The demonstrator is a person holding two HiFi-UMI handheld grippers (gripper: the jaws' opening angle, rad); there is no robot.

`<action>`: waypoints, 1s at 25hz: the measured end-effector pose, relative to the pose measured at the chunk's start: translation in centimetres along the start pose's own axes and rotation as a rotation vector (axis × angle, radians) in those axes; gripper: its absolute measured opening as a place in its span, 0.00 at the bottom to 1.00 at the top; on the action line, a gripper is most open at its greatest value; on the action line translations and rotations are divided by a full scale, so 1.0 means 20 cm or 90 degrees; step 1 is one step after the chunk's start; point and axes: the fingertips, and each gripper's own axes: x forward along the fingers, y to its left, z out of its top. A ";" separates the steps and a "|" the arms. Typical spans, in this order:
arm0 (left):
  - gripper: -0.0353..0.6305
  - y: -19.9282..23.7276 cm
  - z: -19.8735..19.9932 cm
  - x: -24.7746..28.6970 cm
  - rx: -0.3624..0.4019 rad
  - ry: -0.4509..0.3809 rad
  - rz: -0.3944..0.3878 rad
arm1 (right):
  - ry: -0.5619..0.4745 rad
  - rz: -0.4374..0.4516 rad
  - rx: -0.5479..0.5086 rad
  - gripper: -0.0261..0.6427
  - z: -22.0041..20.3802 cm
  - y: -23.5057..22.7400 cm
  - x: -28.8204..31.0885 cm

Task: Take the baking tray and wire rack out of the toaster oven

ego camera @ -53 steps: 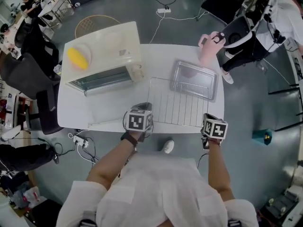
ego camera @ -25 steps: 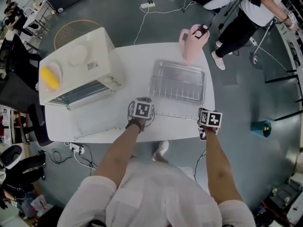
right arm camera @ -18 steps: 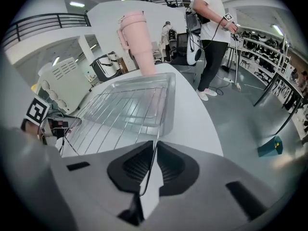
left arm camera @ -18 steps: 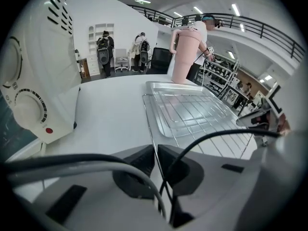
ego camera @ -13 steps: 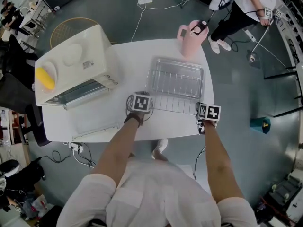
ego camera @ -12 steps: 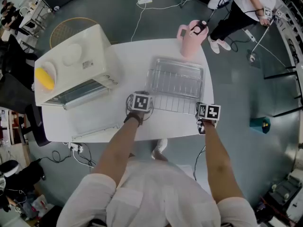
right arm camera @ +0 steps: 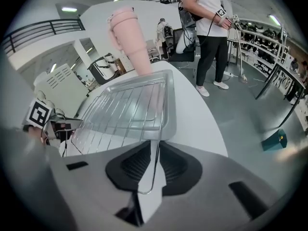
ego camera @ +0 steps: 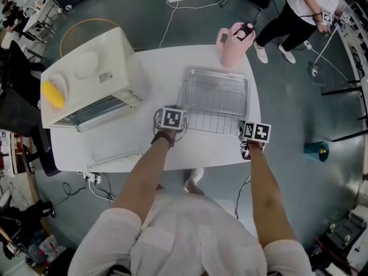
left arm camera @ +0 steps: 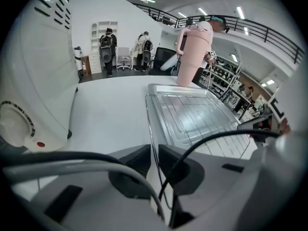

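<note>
With rack [ego camera: 211, 121] on tray [ego camera: 216, 72], outside the oven [ego camera: 92, 85], right claw [right arm camera: 154, 152] has just been opening, wire loose between; left claw [left arm camera: 154, 157] clamps rack.

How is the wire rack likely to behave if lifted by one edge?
Probably light: the wire rack is only thin, widely spaced rods. It looks fairly stiff, lying flat across the baking tray without sagging. Pinched on one thin rod by the left gripper, it could pivot or slip.
</note>
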 end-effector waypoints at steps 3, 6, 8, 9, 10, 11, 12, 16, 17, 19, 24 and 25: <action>0.09 0.00 0.01 -0.03 0.000 -0.006 -0.002 | -0.001 -0.002 -0.004 0.15 0.00 0.00 -0.02; 0.13 0.01 0.02 -0.05 0.002 -0.010 0.002 | -0.006 -0.004 -0.005 0.18 0.01 0.00 -0.04; 0.16 0.01 0.03 -0.07 0.003 -0.012 0.001 | -0.010 -0.006 -0.007 0.19 0.02 0.00 -0.06; 0.16 0.01 0.03 -0.08 0.003 -0.015 0.002 | -0.014 -0.008 -0.008 0.19 0.03 0.00 -0.07; 0.16 0.01 0.04 -0.09 0.003 -0.016 0.003 | -0.018 -0.010 -0.008 0.19 0.03 -0.01 -0.08; 0.16 0.02 0.04 -0.09 0.002 -0.016 0.003 | -0.022 -0.011 -0.007 0.19 0.04 -0.01 -0.08; 0.16 0.02 0.04 -0.10 0.002 -0.018 0.002 | -0.026 -0.012 -0.006 0.19 0.04 -0.01 -0.09; 0.16 0.02 0.07 -0.14 0.013 -0.028 0.007 | -0.032 -0.015 -0.008 0.19 0.06 0.01 -0.12; 0.16 0.02 0.08 -0.15 0.018 -0.031 0.008 | -0.033 -0.015 -0.010 0.19 0.06 0.01 -0.13; 0.16 0.02 0.11 -0.17 0.028 -0.039 0.008 | -0.038 -0.014 -0.011 0.19 0.07 0.03 -0.15; 0.16 0.02 0.16 -0.27 0.031 -0.048 0.013 | -0.064 -0.008 -0.019 0.19 0.13 0.08 -0.23; 0.16 0.02 0.17 -0.30 0.031 -0.053 0.014 | -0.073 -0.006 -0.022 0.19 0.14 0.10 -0.25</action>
